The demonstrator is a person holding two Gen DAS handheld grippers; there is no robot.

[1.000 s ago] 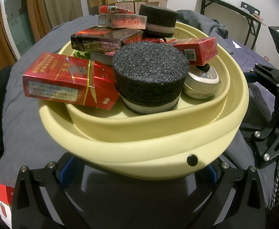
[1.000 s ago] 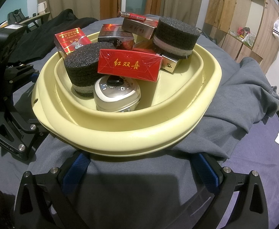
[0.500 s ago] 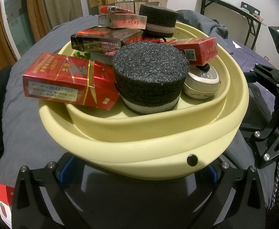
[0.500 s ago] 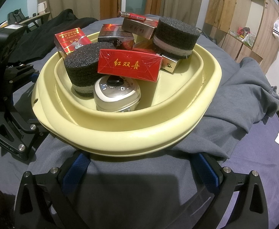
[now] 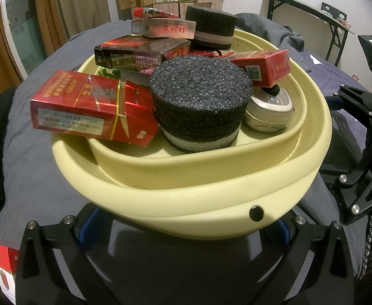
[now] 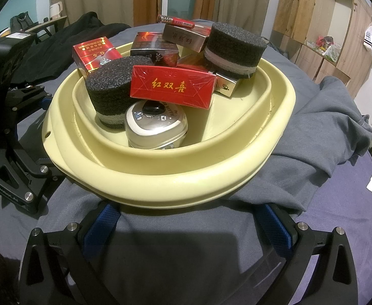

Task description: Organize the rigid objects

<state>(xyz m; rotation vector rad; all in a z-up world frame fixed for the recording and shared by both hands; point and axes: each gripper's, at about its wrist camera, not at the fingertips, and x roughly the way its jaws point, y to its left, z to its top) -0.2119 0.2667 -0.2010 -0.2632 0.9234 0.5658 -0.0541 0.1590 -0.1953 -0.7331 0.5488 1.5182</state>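
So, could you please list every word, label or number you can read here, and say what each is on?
"红双喜": gold characters on the red carton resting on the round silver device.
QR code, not decodable: end of that red carton.
Gold characters on the red pack at the basin's edge: too blurred.
Red characters on the silver pack: unclear.
Fine print on the dark box: too small.

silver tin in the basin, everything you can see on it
The silver tin is a rounded, squarish, metallic-looking container with a printed lid and a small black piece on top. It sits upright, low in the inner yellow basin, near its front wall in the right wrist view. The red box with gold characters lies over its top, and the nearer black foam cylinder stands right beside it. Neither gripper touches it.
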